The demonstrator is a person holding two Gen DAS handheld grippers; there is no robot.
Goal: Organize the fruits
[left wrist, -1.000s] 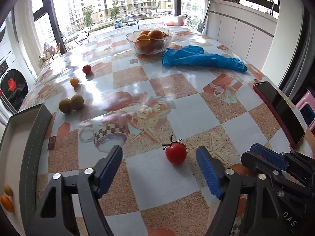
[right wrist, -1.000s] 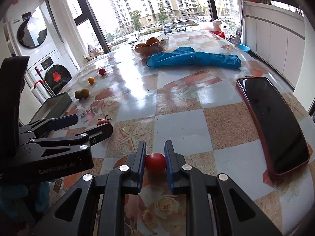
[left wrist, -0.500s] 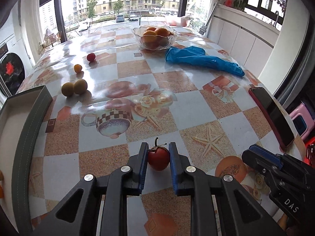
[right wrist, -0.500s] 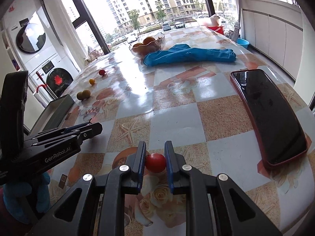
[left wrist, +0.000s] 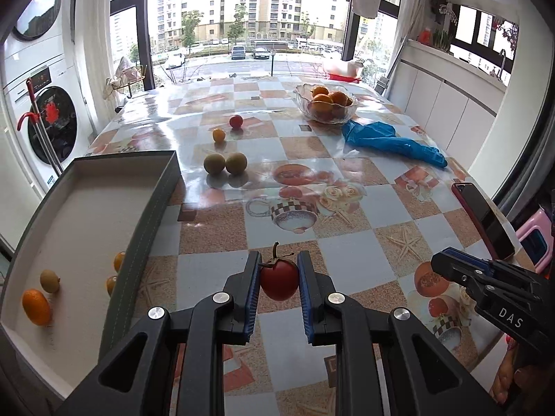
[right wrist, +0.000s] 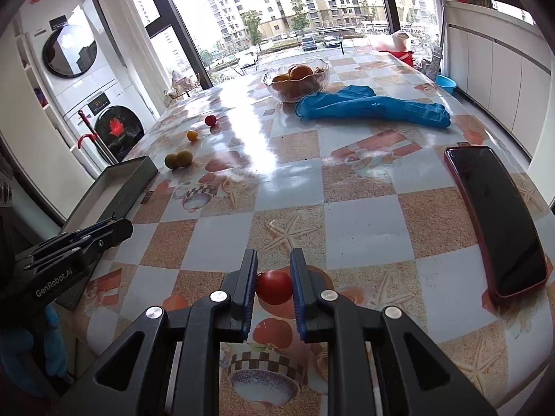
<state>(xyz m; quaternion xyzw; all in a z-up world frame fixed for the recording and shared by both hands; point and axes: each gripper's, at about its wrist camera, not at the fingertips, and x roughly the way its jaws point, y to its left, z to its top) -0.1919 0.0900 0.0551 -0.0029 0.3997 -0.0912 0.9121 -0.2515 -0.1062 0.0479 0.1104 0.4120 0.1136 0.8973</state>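
Your left hand-held gripper (left wrist: 276,279) is clamped on a stemmed tomato (left wrist: 279,280), pads on its two flanks, the fruit lifted just off the tabletop (left wrist: 347,180) near the front edge and beside the grey tray (left wrist: 152,208). Your right hand-held gripper (right wrist: 273,286) is closed on a smaller stemless tomato (right wrist: 274,287), also near the front edge, toward the right corner where the phone (right wrist: 496,218) lies.

Both fruits look light, smooth-skinned and soft, so treat them as easily bruised and a little slippery. Holding across the widest part, as you are, looks the safest grip; squeeze only enough to stop them rolling between the pads. Keep the left tomato's stem pointing up and clear of the pads.

The tray at the left edge already holds a few small orange and green fruits (left wrist: 36,306). Loose fruit is still out mid-table: two green-yellow ones (left wrist: 225,163), touching, then a small yellow one (left wrist: 219,135) and a red one (left wrist: 236,121) farther back. The glass bowl of oranges (left wrist: 326,104) sits toward the far right corner, near a blue cloth (left wrist: 392,140).
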